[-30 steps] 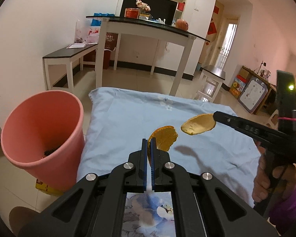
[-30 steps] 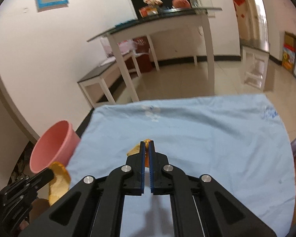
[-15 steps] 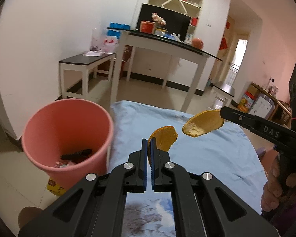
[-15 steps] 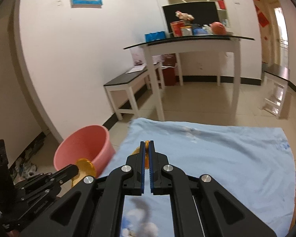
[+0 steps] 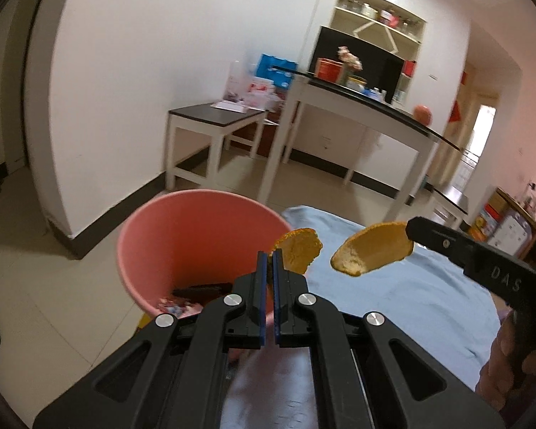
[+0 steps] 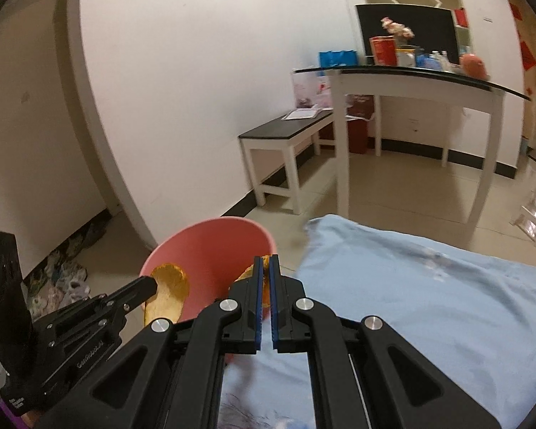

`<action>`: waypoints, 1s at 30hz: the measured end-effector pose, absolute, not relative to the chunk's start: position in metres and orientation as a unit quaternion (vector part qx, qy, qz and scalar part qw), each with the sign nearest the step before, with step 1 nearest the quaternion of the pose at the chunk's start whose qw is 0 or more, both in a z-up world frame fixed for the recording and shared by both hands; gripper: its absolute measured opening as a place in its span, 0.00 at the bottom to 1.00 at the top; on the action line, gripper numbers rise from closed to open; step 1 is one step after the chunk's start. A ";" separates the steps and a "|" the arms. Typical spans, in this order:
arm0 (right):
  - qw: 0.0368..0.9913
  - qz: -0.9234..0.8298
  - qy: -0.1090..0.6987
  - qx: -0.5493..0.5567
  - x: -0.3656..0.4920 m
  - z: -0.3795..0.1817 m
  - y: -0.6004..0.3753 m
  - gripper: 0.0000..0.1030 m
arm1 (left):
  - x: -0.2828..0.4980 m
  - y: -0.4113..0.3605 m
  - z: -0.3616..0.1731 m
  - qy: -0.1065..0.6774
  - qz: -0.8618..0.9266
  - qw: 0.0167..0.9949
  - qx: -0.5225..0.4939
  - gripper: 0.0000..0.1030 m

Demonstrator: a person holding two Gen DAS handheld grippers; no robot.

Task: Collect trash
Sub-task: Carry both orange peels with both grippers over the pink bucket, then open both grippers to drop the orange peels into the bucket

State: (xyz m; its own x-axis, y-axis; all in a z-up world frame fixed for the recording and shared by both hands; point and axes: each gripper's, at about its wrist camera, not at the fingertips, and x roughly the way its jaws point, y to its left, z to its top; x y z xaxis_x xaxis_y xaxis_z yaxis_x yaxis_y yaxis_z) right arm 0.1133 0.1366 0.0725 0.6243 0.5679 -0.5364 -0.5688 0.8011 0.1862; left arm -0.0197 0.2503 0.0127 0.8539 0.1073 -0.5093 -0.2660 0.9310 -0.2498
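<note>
My left gripper (image 5: 270, 255) is shut on a piece of orange peel (image 5: 300, 250) that sticks up right of its fingertips, above the near rim of the pink bin (image 5: 182, 243). My right gripper (image 5: 412, 230) comes in from the right, shut on a second, larger peel (image 5: 373, 248) over the blue cloth (image 5: 411, 286). In the right wrist view the right gripper (image 6: 266, 260) pinches its peel (image 6: 246, 274) in front of the bin (image 6: 211, 250), and the left gripper (image 6: 153, 285) holds its peel (image 6: 169, 291) at the bin's left rim.
The bin holds a dark item (image 5: 200, 290) and a printed wrapper (image 5: 175, 307). A low white bench (image 5: 214, 114) and a tall white table (image 5: 357, 96) stand behind on the tiled floor. A person's hand (image 5: 500, 375) grips the right tool. Shoes (image 6: 64, 279) lie along the wall.
Both grippers have swung left from over the blue cloth toward the pink bin, each carrying its peel. The bin has come to the middle of both views.
</note>
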 end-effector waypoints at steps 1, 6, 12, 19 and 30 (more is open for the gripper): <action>0.899 0.319 0.299 -0.005 0.115 0.070 0.145 0.03 | -0.020 0.255 0.011 0.252 0.105 0.949 -0.159 0.02; 0.893 0.329 0.306 -0.023 0.119 0.059 0.175 0.03 | -0.018 0.276 0.000 0.260 0.127 0.942 -0.170 0.02; 0.887 0.331 0.318 -0.041 0.126 0.045 0.201 0.03 | -0.012 0.293 -0.014 0.273 0.142 0.934 -0.184 0.02; 0.880 0.332 0.336 -0.049 0.131 0.028 0.212 0.03 | -0.007 0.299 -0.026 0.288 0.150 0.927 -0.187 0.02; 0.872 0.338 0.351 -0.049 0.140 0.016 0.214 0.03 | -0.003 0.304 -0.033 0.300 0.164 0.920 -0.190 0.02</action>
